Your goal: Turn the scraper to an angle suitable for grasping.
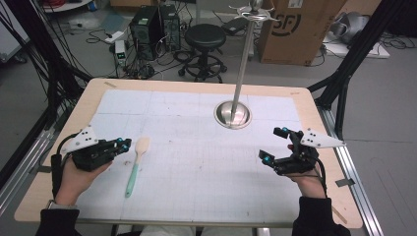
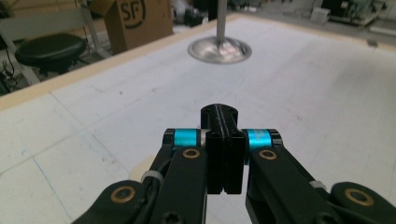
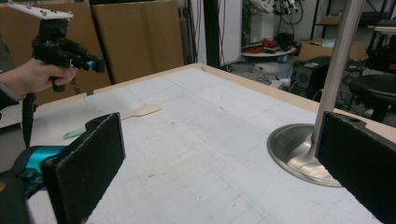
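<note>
Spatula (image 1: 136, 164) beside left gripper (image 1: 123, 144), stand top (image 1: 254, 11) cropped

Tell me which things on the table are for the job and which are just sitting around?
For the job:
- spatula, lying flat by the left claw, which is shut and empty
- right claw, open and empty

Just there:
- metal stand with its pole
- white mat on the table
- stool, computer towers and cardboard box on the floor behind
</note>
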Demonstrator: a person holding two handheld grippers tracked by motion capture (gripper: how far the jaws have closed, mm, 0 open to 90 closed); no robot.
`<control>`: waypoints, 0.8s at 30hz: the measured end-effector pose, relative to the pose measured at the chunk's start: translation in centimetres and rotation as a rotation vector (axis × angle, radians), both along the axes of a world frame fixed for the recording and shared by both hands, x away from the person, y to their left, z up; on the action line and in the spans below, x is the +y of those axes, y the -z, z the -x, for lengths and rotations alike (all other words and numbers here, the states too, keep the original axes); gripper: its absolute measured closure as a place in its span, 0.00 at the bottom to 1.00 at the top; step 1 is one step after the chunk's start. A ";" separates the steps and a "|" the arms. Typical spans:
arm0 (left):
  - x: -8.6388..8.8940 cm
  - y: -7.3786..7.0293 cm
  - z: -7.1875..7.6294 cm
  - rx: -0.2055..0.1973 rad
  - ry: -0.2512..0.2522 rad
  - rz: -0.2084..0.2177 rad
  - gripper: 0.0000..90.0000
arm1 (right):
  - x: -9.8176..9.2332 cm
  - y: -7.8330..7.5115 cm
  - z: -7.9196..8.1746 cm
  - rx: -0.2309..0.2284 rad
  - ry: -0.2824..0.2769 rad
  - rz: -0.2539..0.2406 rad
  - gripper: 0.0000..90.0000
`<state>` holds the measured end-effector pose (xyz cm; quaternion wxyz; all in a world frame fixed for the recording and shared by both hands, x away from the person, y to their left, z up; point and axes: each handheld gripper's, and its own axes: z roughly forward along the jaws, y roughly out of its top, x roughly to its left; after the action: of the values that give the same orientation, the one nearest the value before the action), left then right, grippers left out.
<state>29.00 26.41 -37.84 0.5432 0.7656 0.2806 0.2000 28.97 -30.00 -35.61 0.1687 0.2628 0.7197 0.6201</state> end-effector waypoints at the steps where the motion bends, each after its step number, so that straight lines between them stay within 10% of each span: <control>1: -0.1 0.2 0.0 0.009 0.003 -0.019 1.00 | 0.0 0.0 0.0 0.004 0.000 0.002 0.01; 10: 0.8 3.9 -0.6 0.124 -0.024 -0.085 1.00 | 0.5 0.2 -0.3 0.004 -0.017 0.009 0.01; 15: 0.5 5.2 -0.5 0.186 -0.032 -0.189 1.00 | 1.1 0.3 -0.6 0.005 -0.032 0.022 0.01; 24: 0.5 6.1 0.0 0.206 -0.045 -0.191 1.00 | 1.4 0.5 -1.1 0.015 -0.038 0.033 0.01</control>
<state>29.03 26.90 -43.92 0.4316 0.8238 0.3317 0.1583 30.11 -28.63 -36.15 0.1557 0.2510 0.7360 0.6092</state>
